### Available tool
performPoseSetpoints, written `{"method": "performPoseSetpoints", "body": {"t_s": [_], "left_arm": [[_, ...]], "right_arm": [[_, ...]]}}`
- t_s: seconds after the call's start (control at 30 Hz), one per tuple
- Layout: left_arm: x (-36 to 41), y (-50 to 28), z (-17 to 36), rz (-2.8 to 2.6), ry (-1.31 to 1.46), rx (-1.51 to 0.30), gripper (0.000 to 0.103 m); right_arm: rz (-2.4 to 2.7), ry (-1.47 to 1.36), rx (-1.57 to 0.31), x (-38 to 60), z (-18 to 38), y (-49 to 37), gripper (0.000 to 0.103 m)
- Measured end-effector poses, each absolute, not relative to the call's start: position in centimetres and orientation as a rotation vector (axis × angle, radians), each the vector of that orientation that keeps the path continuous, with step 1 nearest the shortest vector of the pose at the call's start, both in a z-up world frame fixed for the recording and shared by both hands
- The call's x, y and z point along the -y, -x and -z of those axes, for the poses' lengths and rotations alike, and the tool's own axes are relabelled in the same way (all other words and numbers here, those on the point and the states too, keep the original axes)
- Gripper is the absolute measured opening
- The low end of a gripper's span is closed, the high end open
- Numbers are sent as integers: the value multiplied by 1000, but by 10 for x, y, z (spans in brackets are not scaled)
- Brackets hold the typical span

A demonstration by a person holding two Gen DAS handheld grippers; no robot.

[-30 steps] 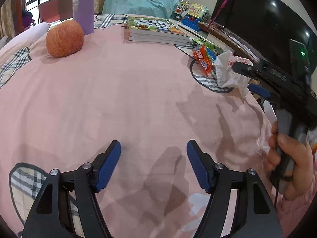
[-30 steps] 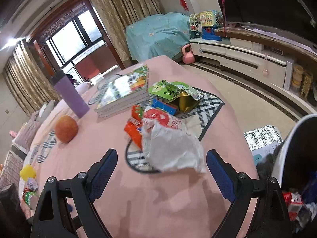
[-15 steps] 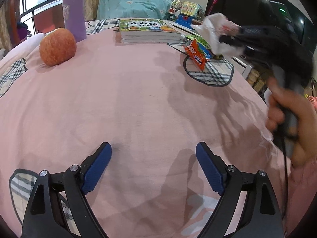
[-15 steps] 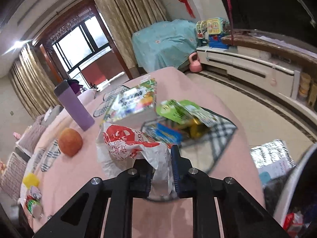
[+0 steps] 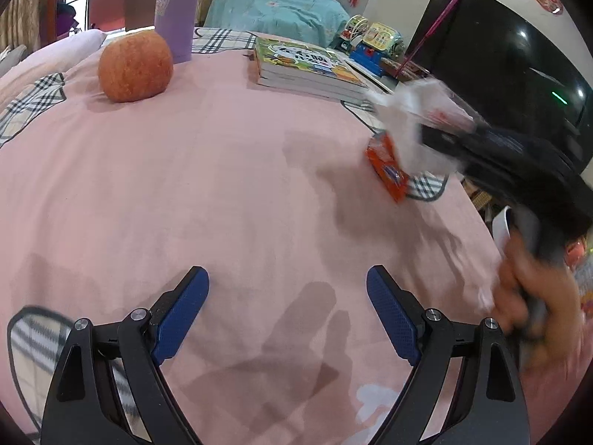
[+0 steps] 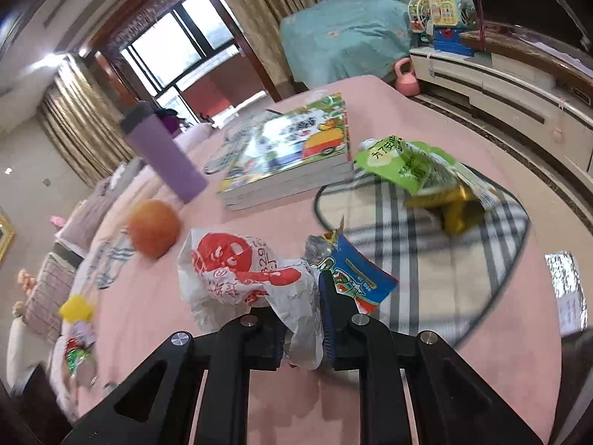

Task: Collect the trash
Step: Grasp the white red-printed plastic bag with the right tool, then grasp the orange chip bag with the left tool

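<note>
Right wrist view shows the right tongs [image 6: 302, 328] clenched on a crumpled white wrapper [image 6: 244, 278] printed with red marks, lifted above the pink tabletop [image 6: 426, 382]. The wrapper looks like thin paper or film: very light, soft, and easily crushed, so a pinch through a bunched fold, as here, should hold it, while a grip on a loose edge could tear or slip. It bulges out to the left of the tongs, with a tail hanging down between the pads.

Just beside the right pad lies a blue snack packet [image 6: 355, 278], apparently glossy and probably slippery; whether it touches the tongs I cannot tell. Farther off, on a plaid patch, sits a green packet [image 6: 404, 167] with gold foil, also thin and light, best taken at a flattened end. An orange packet [image 5: 387, 167] shows in the left wrist view near the tabletop's edge.

The left tongs [image 5: 287, 315] are released, pads wide apart, hovering over bare cloth and grasping nothing. An apple [image 5: 135, 66], a purple bottle [image 5: 178, 11] and a stack of books [image 5: 307, 70] stand at the far side and do not look like trash.
</note>
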State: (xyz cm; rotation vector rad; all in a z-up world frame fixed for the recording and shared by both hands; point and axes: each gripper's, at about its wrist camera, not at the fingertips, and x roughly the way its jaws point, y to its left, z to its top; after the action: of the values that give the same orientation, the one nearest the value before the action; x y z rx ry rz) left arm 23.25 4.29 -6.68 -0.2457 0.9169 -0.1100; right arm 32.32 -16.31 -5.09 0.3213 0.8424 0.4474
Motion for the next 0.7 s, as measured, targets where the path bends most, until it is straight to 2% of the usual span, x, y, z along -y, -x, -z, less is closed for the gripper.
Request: {"method": "performPoseSetpoints", "body": {"t_s": [0.23,0.4,0.7], "left_arm": [[-17,-270,50,163,235,-903,89],[8,-293,43,225,236,-904,89],[52,-293,36,366,110,-870,89]], "right_arm": [[-370,-444,-783,214,37,-264,16],[-283,-419,-766,233,36,-240,16],[-181,-451,-747,264,45,-213,17]]}}
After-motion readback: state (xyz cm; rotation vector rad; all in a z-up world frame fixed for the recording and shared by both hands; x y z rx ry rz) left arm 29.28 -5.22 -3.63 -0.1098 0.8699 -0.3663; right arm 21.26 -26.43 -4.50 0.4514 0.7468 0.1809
